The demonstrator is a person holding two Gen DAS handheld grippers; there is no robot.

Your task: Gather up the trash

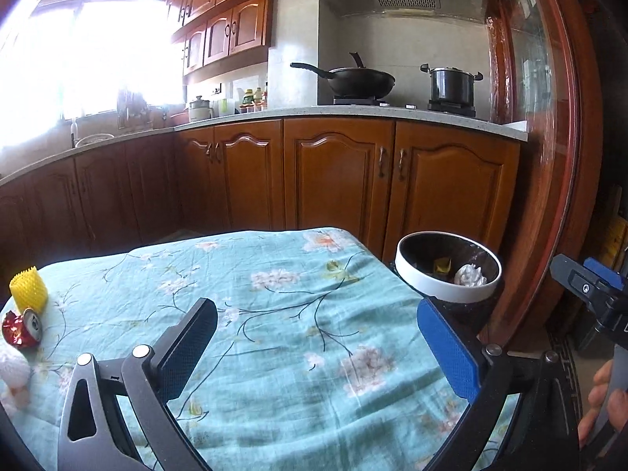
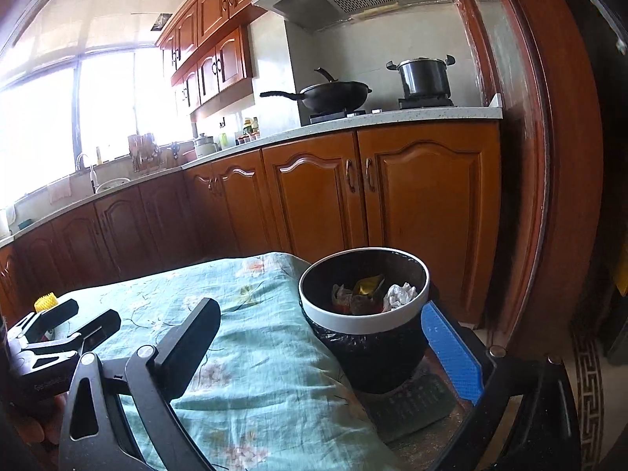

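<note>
Both grippers are held spread and empty above a table draped in a floral cloth (image 1: 298,314), with the white-rimmed bin (image 2: 363,324) taken as the landmark. Inside the bin, a crumpled white paper (image 2: 400,294) and a yellow scrap (image 2: 367,286) are seen among darker litter, so part of the collecting is judged done. The right gripper (image 2: 318,337) is poised just beside the bin, nothing between its jaws. The left gripper (image 1: 318,337) is held over bare cloth, well apart from the bin. Three or four pieces are left at the far edge of the table from the bin: a crushed can (image 1: 33,325), a red foil wrapper (image 1: 13,327) touching it, a yellow foam sleeve (image 1: 27,288) just behind, and something white (image 1: 13,373) only partly in view. The step in hand is judged a fresh reach; the left gripper would need swinging away from the bin toward that cluster, its jaws set around one piece.
</note>
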